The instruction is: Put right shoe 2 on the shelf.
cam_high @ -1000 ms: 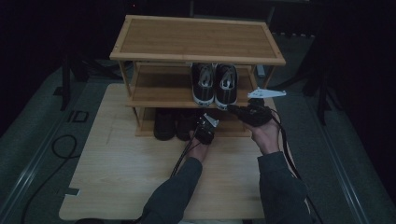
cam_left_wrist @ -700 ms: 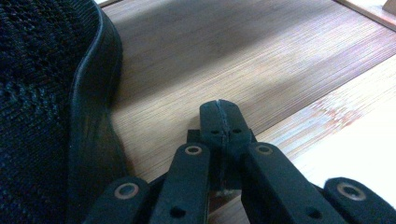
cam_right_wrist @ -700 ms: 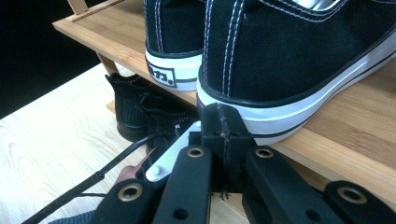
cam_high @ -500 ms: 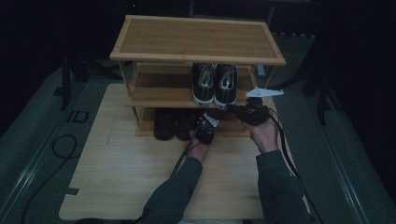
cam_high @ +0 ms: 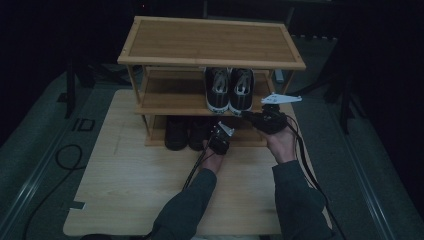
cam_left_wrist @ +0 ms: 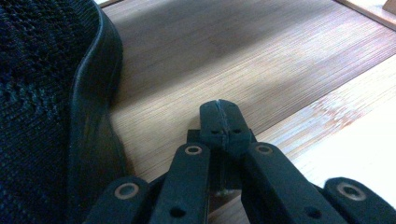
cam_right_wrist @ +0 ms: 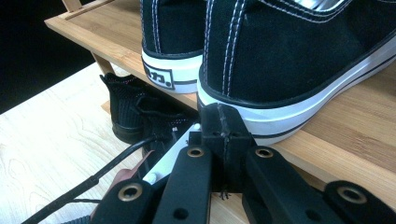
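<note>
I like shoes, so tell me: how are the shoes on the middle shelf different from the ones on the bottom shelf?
The middle-shelf sneakers have white soles and white stitching; the bottom-shelf shoes look all black and knitted. The sneakers sit toward the rack's right end, the knitted pair nearer its middle, one level lower. Both are dark pairs standing side by side.

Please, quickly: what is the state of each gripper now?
Left gripper: jaws closed, holding nothing.
Right gripper: jaws closed, holding nothing.

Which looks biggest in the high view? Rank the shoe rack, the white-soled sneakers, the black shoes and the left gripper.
1. Shoe rack.
2. White-soled sneakers, on the middle shelf.
3. Black shoes, partly hidden under that shelf, so their rank against the sneakers is unsure.
4. Left gripper.
</note>
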A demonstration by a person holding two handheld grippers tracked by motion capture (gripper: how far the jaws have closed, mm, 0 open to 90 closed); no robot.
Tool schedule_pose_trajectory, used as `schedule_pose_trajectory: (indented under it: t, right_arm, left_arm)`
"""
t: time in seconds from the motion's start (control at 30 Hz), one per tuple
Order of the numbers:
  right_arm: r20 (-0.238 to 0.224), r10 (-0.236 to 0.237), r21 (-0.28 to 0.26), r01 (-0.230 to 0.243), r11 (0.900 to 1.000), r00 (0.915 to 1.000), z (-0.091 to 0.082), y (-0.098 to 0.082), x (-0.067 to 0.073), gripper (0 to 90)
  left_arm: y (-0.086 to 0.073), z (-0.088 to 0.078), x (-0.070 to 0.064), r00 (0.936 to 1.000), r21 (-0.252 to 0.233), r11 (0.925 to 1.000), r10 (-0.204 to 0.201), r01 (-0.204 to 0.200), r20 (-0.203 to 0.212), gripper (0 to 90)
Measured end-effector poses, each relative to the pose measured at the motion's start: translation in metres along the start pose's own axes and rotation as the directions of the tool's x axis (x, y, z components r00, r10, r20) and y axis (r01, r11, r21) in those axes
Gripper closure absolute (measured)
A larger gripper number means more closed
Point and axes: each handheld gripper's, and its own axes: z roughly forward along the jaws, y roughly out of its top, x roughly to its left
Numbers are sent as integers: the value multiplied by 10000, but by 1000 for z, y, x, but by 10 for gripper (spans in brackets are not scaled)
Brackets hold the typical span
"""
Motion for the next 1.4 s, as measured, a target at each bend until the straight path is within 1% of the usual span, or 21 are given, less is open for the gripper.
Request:
schedule_pose_trajectory:
  t: [0.47,0.63,0.67,0.77,0.8,0.9,0.93,0.97,1.0,1.1,1.17,1.3,1.4]
  right_arm:
    - [215,-92,-52,93,9999,9997,2,-1,1,900]
    - [181,-37,-56,38,10000,9998,2,-3,1,900]
    - [207,44,-128,-42,9999,9998,1,-4,0,900]
    - [309,44,-257,-36,9997,9995,-2,-4,0,900]
    - [314,55,-366,-44,9993,9995,-7,-2,0,900]
    - [397,28,-396,-12,9992,9992,-10,-2,-1,900]
    - [520,-34,-352,52,9994,9986,-14,-2,-2,900]
    - [520,-34,-352,52,9994,9986,-14,-2,-2,900]
    - [659,-79,-323,101,9994,9978,-16,-2,-1,900]
    - [654,-55,-317,76,9995,9978,-18,-3,-2,899]
    - [724,69,-256,-51,9997,9973,-20,-6,-4,894]
    - [917,281,-84,-274,9996,9954,-21,-18,-12,884]
    - [1078,376,21,-380,9993,9935,-22,-26,-14,881]
  left_arm:
    - [0,0,0,10000,7,10000,13,-13,-29,900]
    - [0,0,0,10000,9,10000,16,-16,-37,900]
    - [0,0,0,10000,8,10000,5,-5,-38,900]
    - [0,0,0,10000,7,10000,-7,7,-26,900]
    - [0,0,0,10000,12,10000,-2,2,-30,900]
    - [0,0,0,10000,13,10000,3,-3,-36,900]
    - [0,0,0,10000,12,10000,2,-2,-38,900]
    - [0,0,0,10000,12,10000,2,-2,-38,900]
    - [0,0,0,10000,12,10000,0,0,-40,900]
    - [0,0,0,10000,11,10000,0,0,-37,900]
    - [0,0,0,10000,-11,10000,-16,16,29,900]
    - [0,0,0,10000,-12,10000,-8,8,51,900]
    - [0,0,0,10000,-5,10000,-6,6,51,900]
